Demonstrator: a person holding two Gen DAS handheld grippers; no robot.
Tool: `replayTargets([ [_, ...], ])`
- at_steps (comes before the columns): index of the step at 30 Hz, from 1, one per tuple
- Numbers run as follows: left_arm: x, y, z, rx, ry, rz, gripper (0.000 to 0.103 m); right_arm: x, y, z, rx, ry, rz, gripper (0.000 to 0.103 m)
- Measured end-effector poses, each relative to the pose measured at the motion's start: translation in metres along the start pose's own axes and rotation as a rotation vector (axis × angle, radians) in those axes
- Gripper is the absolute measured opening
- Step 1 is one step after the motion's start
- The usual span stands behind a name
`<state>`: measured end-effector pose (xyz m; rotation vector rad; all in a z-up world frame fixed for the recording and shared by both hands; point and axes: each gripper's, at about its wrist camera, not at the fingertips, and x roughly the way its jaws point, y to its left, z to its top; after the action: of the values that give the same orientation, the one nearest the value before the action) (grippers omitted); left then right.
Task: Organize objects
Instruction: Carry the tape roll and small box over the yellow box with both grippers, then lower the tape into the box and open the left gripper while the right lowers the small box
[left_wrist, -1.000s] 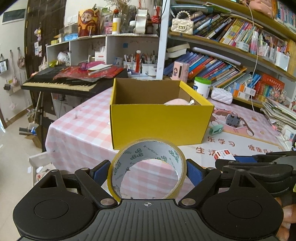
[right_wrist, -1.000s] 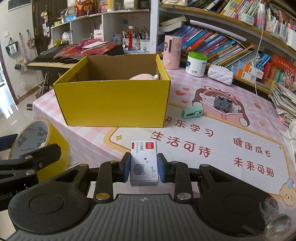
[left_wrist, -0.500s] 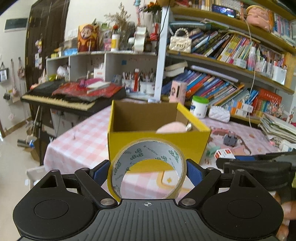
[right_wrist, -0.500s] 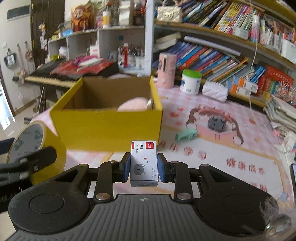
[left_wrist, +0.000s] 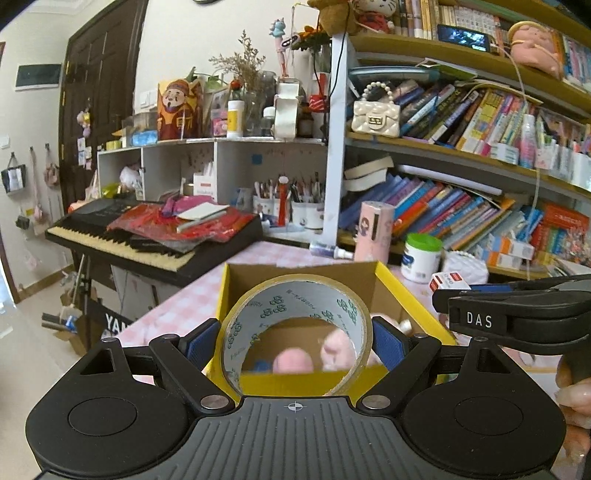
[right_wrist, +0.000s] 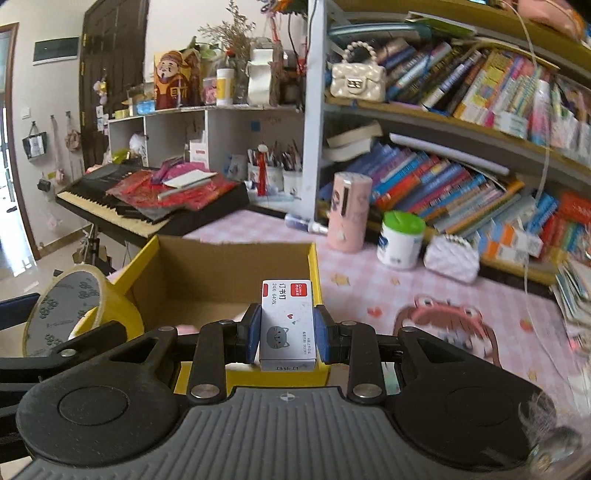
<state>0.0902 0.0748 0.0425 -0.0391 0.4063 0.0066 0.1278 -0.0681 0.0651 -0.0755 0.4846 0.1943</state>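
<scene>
Blue pads of the left hand-held gripper (left_wrist: 293, 341) clamp a roll of tape (left_wrist: 295, 328) across its rim: light, stiff, best held there. The right hand-held gripper (right_wrist: 286, 334) pinches a small staple box (right_wrist: 287, 325), light and crushable, by its sides. Both hover above the yellow cardboard box (right_wrist: 314, 266) on the worktop (right_wrist: 369, 291), which holds something soft and pink (left_wrist: 334, 349).

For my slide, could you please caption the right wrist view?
Right gripper holding a staple box above the yellow box.
</scene>
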Motion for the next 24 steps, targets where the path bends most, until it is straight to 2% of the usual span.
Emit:
replayTargets([
  [5, 0.032, -0.011, 0.008, 0.031, 0.003, 0.020, 0.087, 0.030, -0.008, 0.017, -0.022, 0.000, 0.022, 0.028],
  [15, 0.087, -0.026, 0.004, 0.074, 0.100, 0.057, 0.087, 0.082, -0.015, 0.026, -0.068, 0.057, 0.075, 0.028],
  [24, 0.116, -0.032, -0.009, 0.105, 0.182, 0.084, 0.087, 0.118, -0.014, 0.023, -0.109, 0.123, 0.117, 0.028],
])
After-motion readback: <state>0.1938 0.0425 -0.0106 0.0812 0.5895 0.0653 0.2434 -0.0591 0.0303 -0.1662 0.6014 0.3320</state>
